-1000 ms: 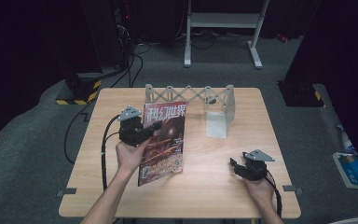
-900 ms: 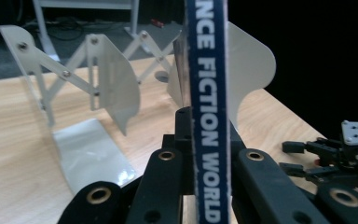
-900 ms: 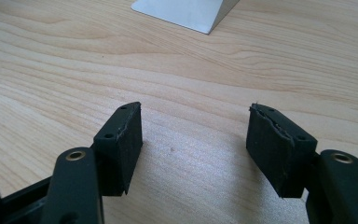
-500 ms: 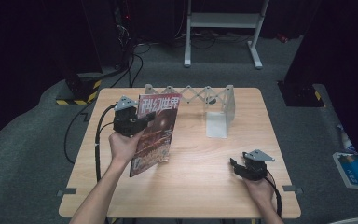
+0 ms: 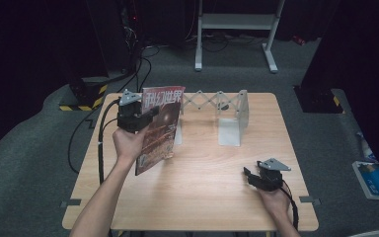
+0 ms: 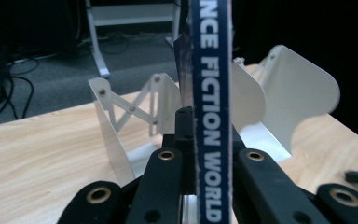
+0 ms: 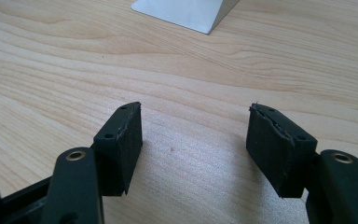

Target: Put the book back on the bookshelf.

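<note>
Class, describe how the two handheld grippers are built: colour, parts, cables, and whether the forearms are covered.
Each is black. The left gripper and right gripper each carry a grey three-cornered plate on top and trail a black cable. The right gripper's fingertips are flat rectangular black pads, worn at the edges, on arms with brass-coloured rivets. Both forearms are bare, with no sleeves.

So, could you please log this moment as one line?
left claw: shut on magazine, upright | rack: behind it | right claw: open, low over table
</note>
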{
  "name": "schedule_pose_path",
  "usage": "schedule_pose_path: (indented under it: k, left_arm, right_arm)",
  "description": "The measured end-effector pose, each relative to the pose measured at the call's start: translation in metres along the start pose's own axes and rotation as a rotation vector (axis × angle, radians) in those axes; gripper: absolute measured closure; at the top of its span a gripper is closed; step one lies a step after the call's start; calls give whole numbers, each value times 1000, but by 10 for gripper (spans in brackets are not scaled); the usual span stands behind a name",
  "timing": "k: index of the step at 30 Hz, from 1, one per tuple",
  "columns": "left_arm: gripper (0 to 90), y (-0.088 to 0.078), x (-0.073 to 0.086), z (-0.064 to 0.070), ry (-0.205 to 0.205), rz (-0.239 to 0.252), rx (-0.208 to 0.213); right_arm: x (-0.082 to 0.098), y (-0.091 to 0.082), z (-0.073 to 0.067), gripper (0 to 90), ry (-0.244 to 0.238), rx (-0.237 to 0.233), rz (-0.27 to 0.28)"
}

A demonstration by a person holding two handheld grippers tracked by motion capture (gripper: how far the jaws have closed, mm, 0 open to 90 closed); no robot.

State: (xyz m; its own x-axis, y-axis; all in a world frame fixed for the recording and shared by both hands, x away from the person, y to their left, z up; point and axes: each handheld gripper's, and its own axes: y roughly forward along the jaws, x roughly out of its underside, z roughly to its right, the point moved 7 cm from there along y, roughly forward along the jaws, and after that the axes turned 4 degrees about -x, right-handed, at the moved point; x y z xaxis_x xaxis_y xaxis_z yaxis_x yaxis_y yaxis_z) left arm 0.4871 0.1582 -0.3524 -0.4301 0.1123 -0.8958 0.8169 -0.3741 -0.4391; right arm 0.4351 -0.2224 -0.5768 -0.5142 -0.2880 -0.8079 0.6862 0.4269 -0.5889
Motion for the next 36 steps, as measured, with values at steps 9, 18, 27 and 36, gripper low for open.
schedule_pose_path:
  k: [9, 18, 27, 36]
  left_arm:
    - [839, 19, -7, -11, -43, 50, -34]
    - [839, 36, -10, -17, -52, 73, -57]
    - [839, 55, -11, -13, -59, 104, -53]
    - [839, 68, -8, -10, -68, 134, -57]
  right_arm:
    - [0, 0, 0, 361, 0, 0, 1]
    - [0, 0, 0, 361, 0, 0, 0]
    - [0, 0, 0, 361, 1, 0, 0]
    - [0, 0, 0, 361, 0, 1, 1]
